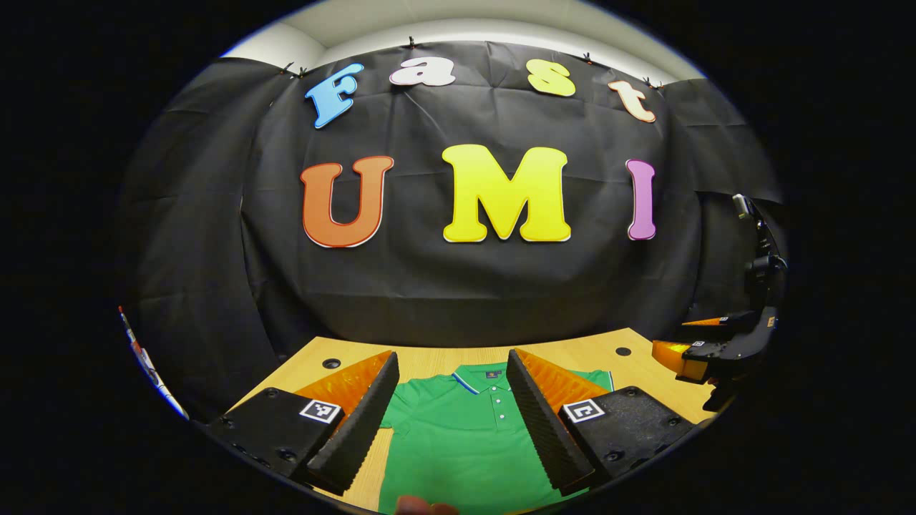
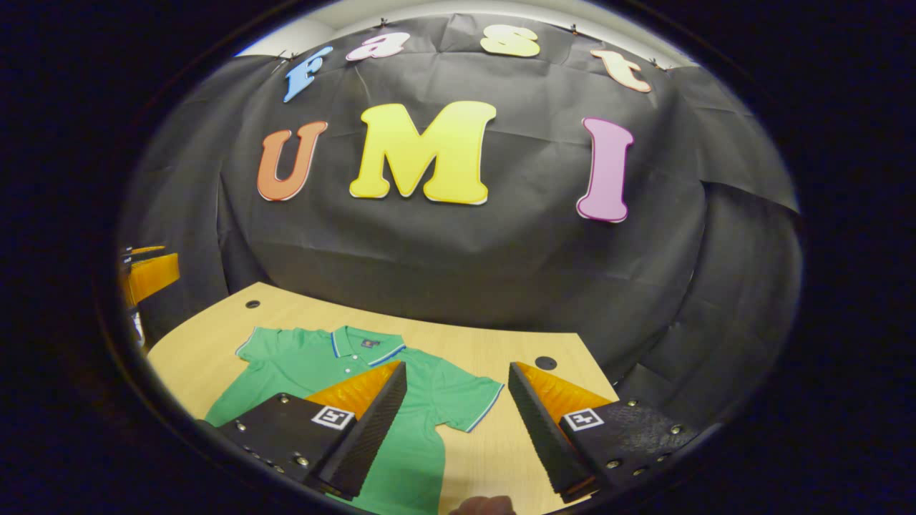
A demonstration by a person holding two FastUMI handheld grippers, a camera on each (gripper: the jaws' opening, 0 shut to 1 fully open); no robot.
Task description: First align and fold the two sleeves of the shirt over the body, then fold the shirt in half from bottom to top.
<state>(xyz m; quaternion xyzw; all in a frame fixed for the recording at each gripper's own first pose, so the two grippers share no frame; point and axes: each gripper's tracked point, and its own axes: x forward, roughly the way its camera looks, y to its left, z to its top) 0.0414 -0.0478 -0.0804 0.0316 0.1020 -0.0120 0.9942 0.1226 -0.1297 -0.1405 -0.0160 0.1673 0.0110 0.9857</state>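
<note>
Shirt (image 1: 458, 429) flat beyond spread fingers (image 1: 365, 422)

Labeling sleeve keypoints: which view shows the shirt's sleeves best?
The right gripper view: the green shirt lies flat on the table, with both sleeves spread and their trimmed hems visible. In the left gripper view the shirt shows collar and chest, its sleeves mostly hidden behind that hand-held gripper's fingers.
</note>
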